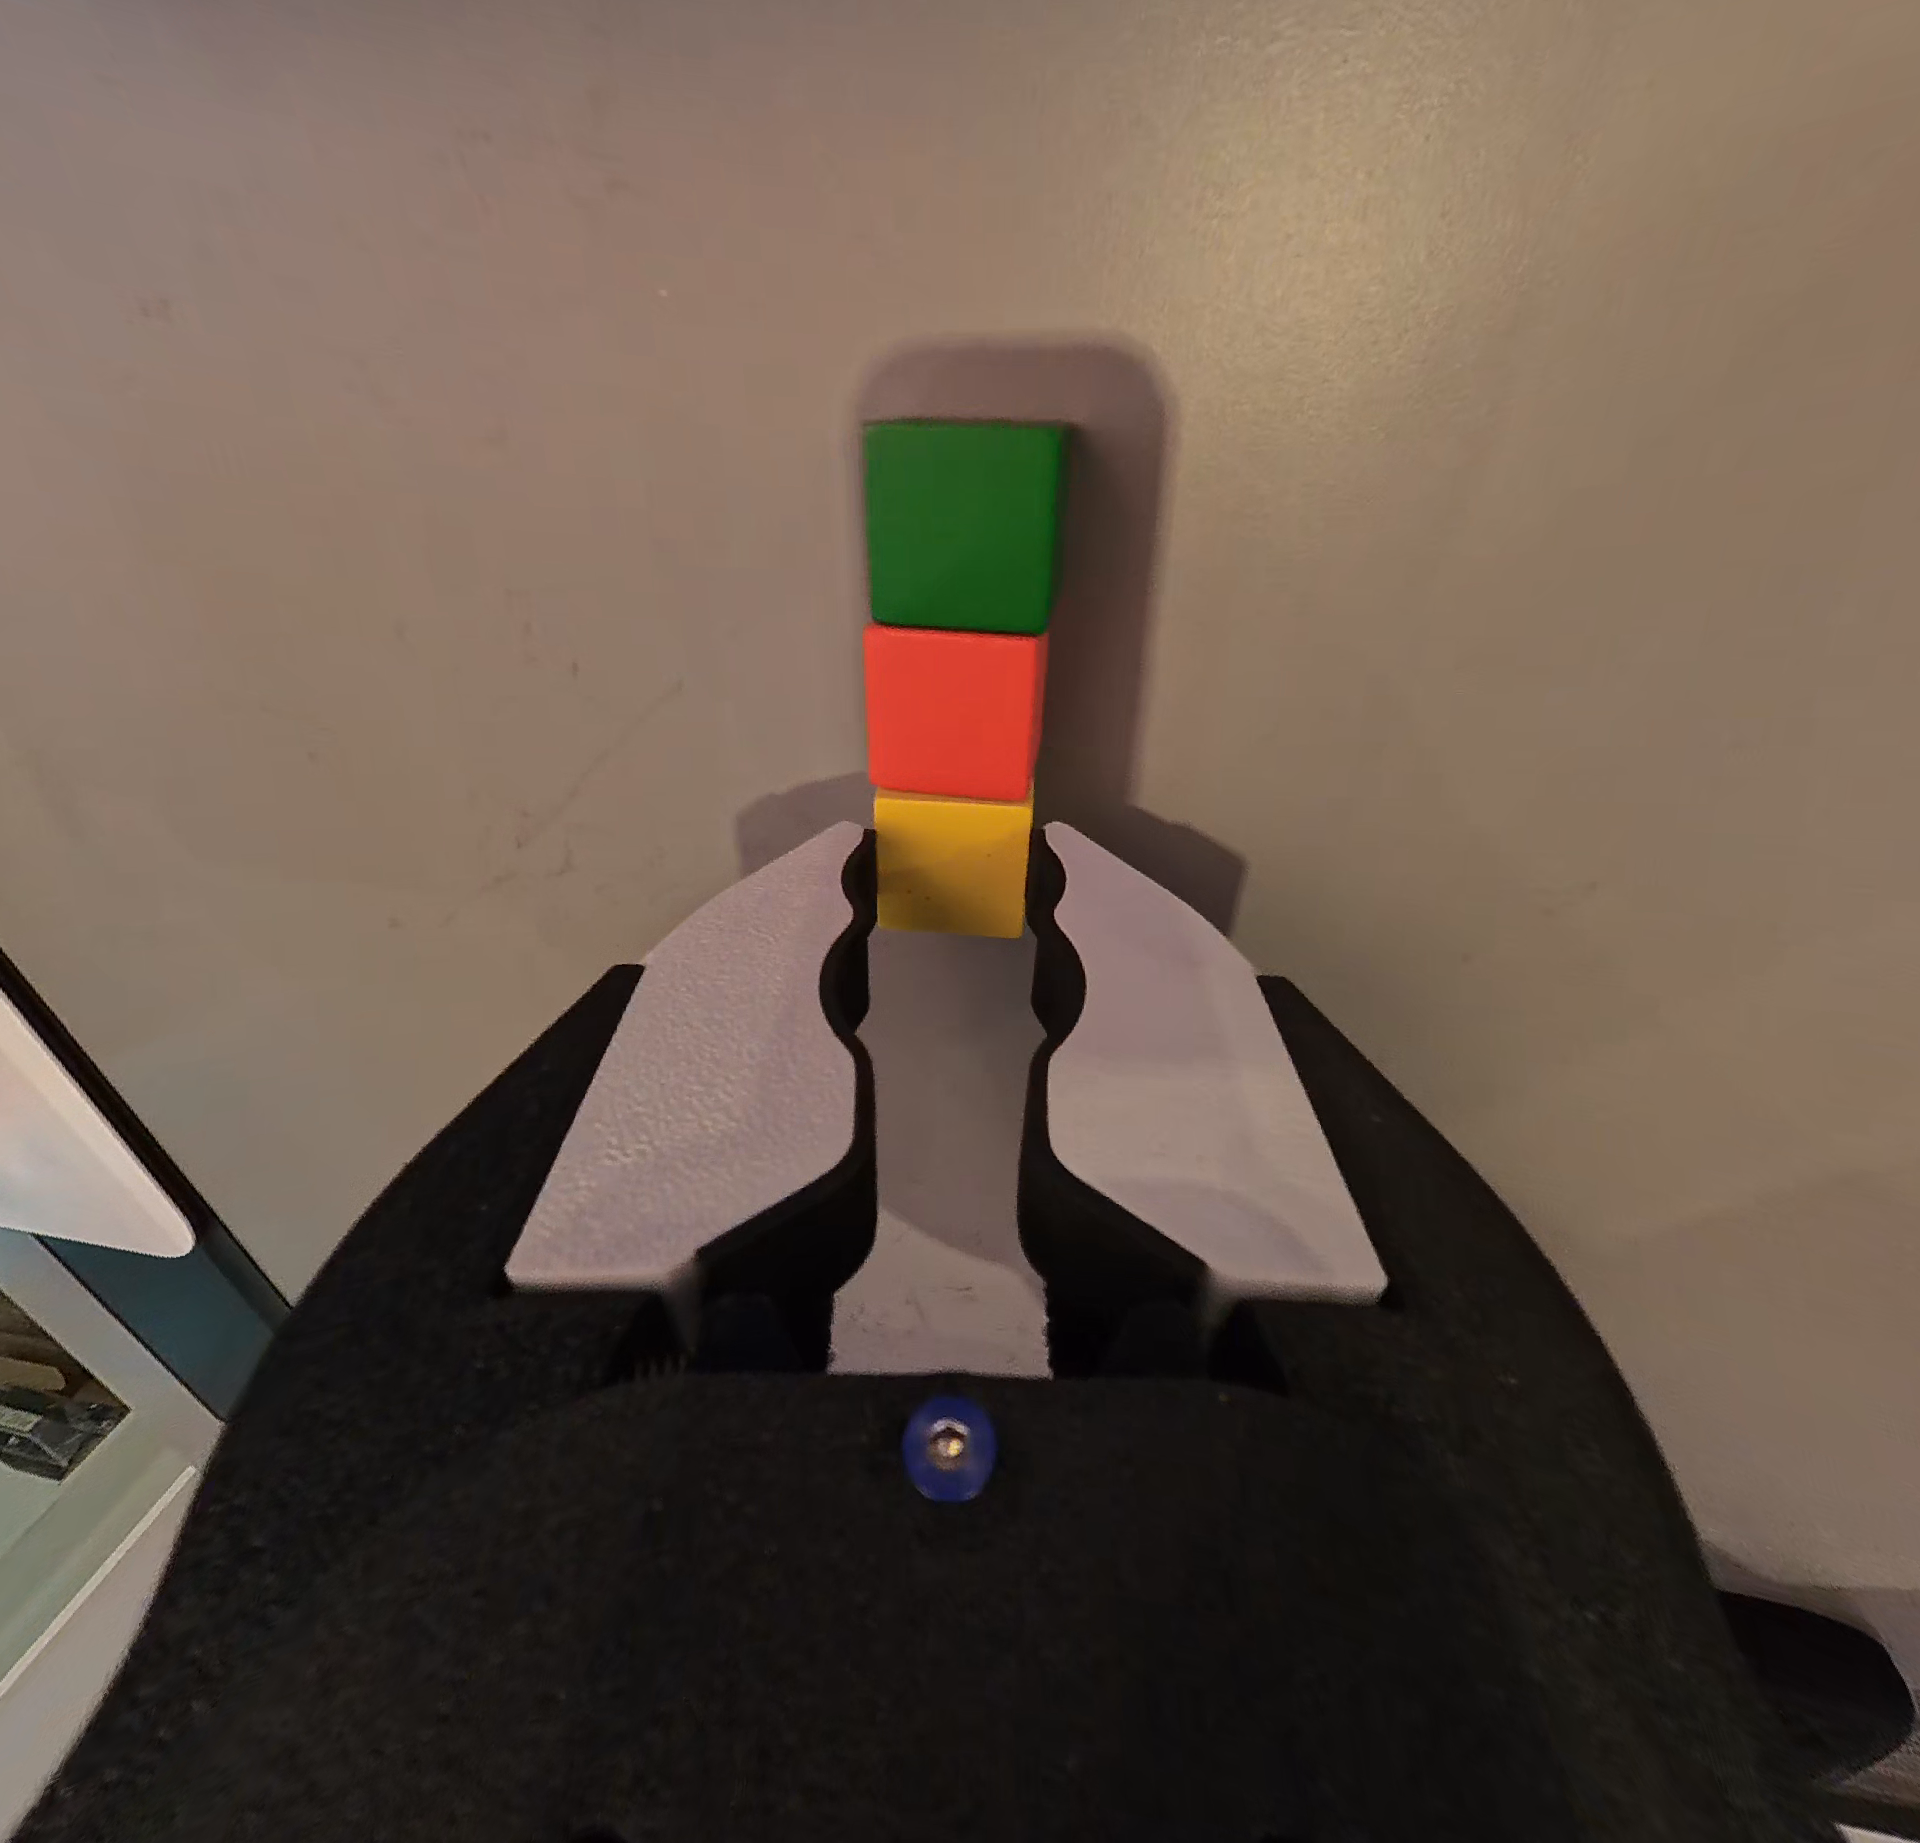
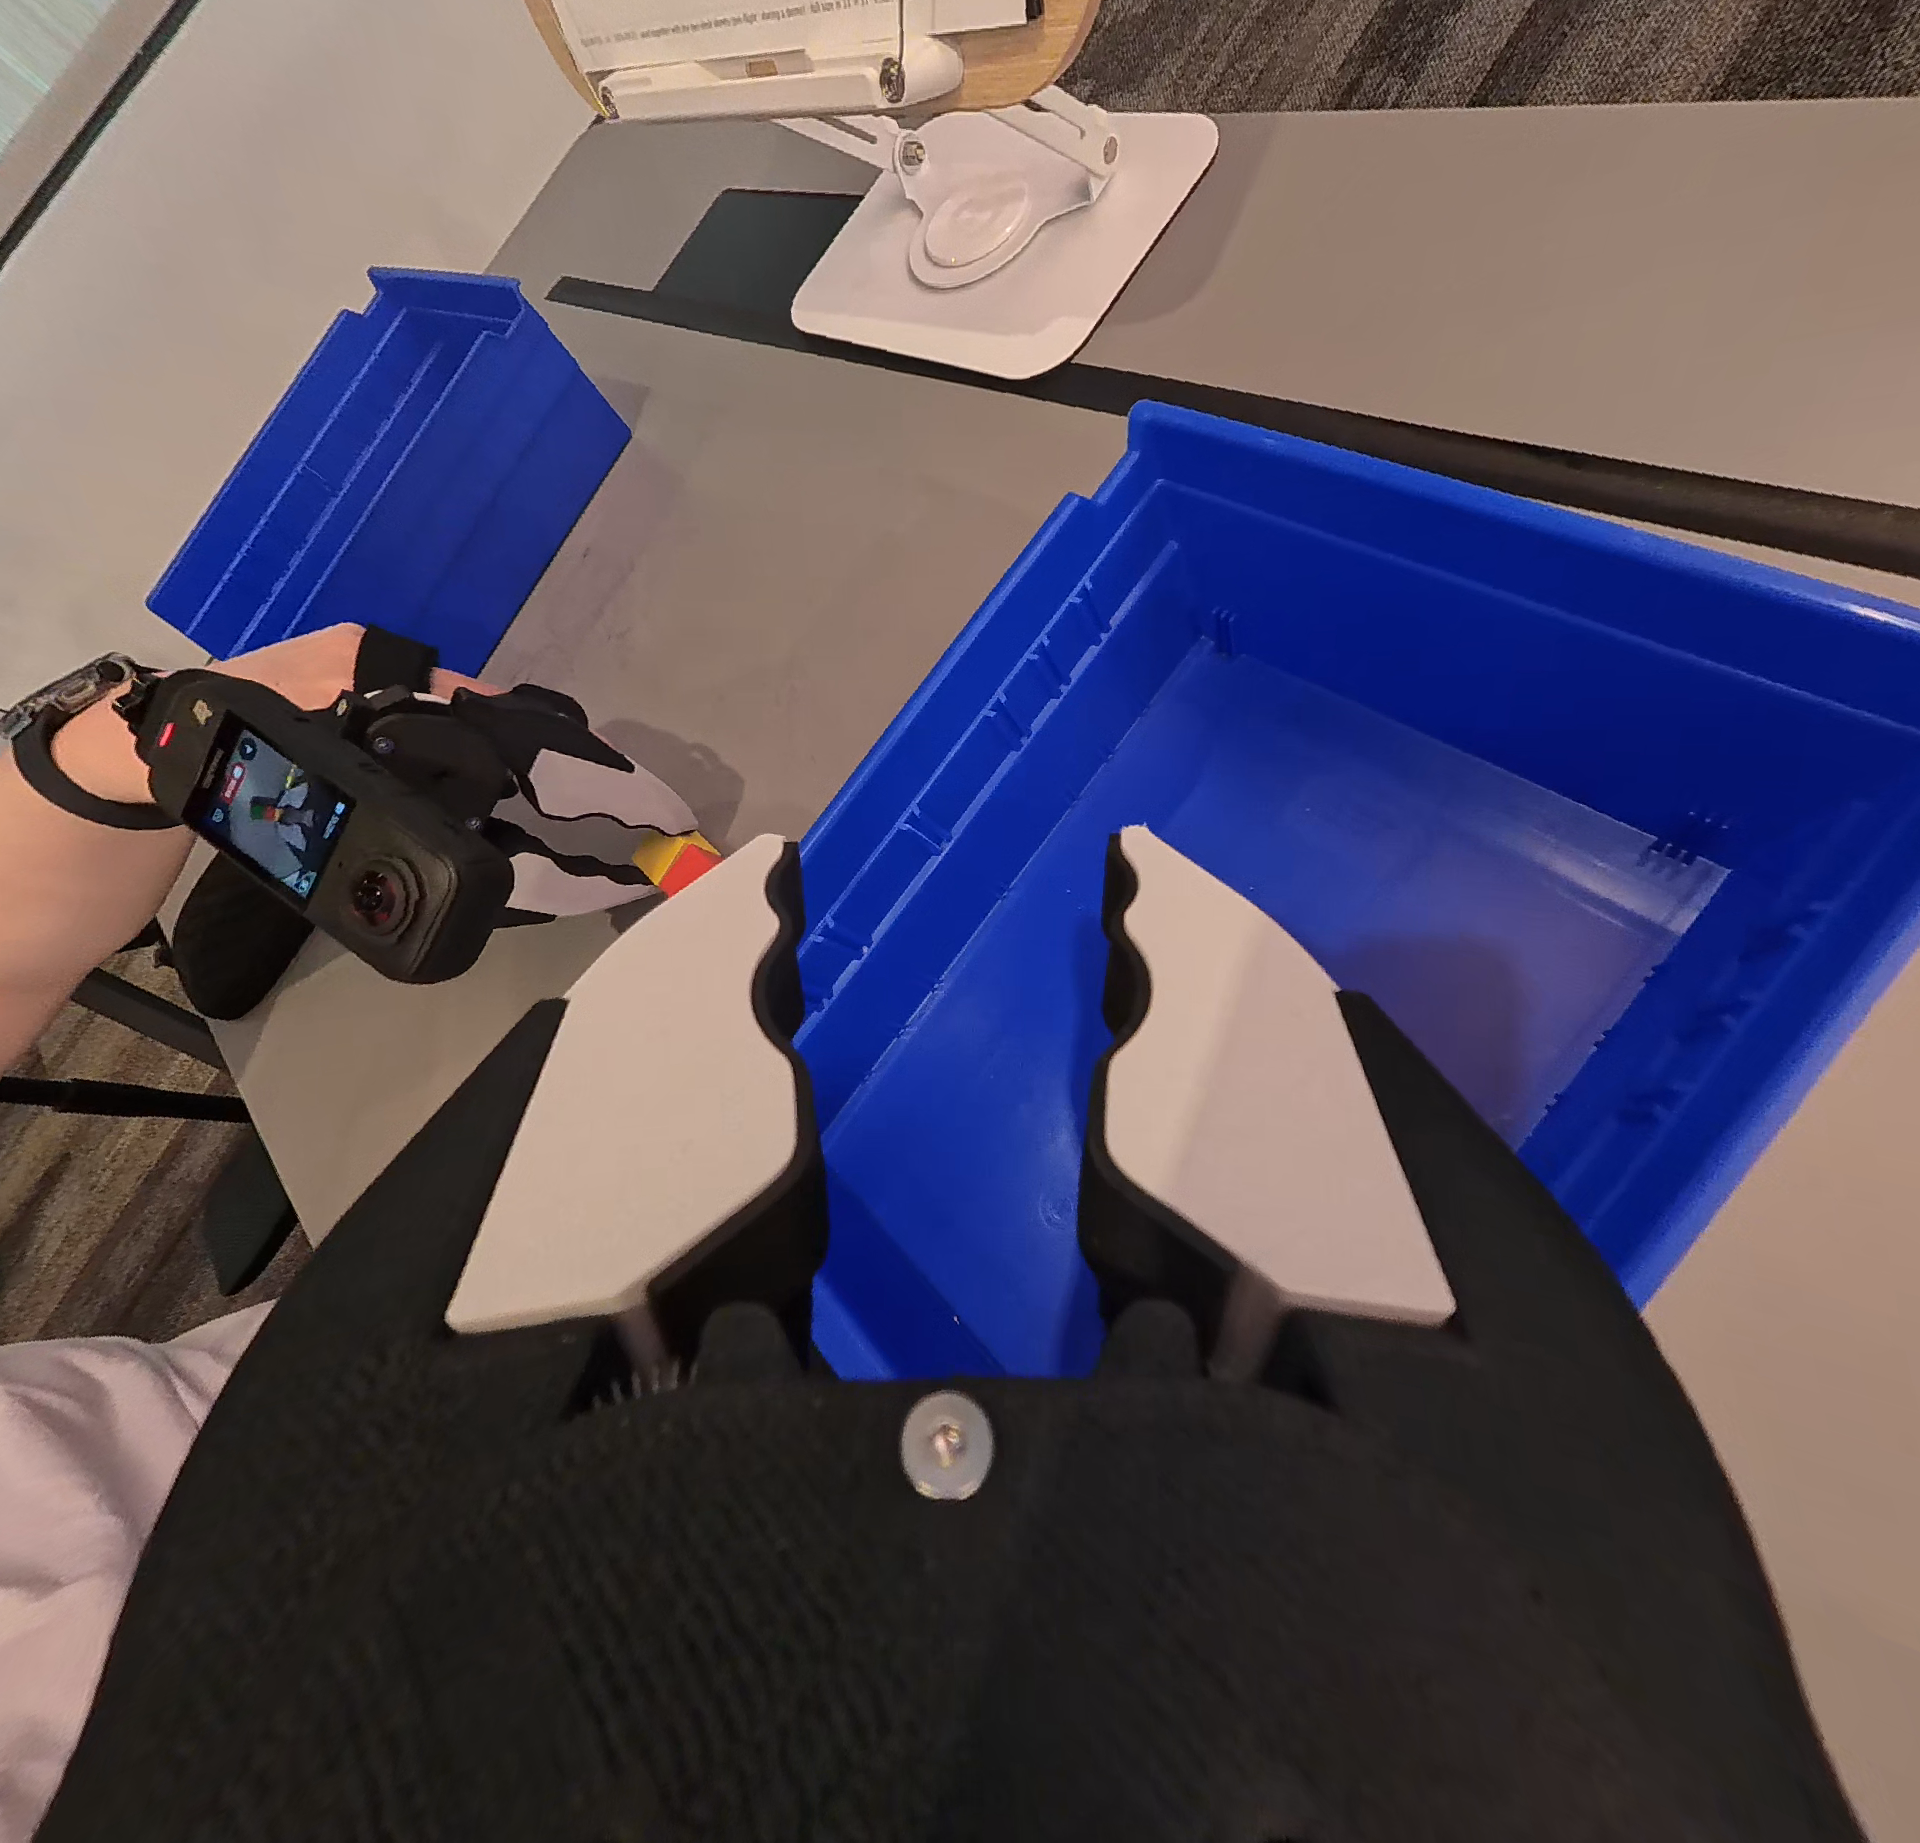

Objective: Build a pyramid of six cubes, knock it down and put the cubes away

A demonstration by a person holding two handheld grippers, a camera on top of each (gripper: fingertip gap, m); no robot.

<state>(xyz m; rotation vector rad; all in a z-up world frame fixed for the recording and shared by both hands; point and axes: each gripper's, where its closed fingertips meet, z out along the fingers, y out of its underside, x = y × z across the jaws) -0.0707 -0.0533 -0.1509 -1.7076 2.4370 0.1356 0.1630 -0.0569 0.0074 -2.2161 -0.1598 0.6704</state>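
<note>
On the grey bench (image 1: 416, 546), three cubes are lined up touching: the green cube (image 1: 961, 526), the red cube (image 1: 951, 713) and the yellow cube (image 1: 953, 866). The yellow cube is held at its flat sides by the left gripper (image 1: 951, 858). The cubes look hard, smooth and light, so a soft squeeze should be enough. The right gripper (image 2: 951, 863) is held wide and empty over a shiny blue bin (image 2: 1507, 588).

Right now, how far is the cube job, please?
Done: the green cube, the red-orange cube and the yellow cube stand in one line on the grey table.
In hand: the left gripper brackets the yellow one.
Left: three cubes are not visible; the open right gripper hovers over the large blue plastic bin, which looks empty. Stacking, knocking down and storing remain.
</note>
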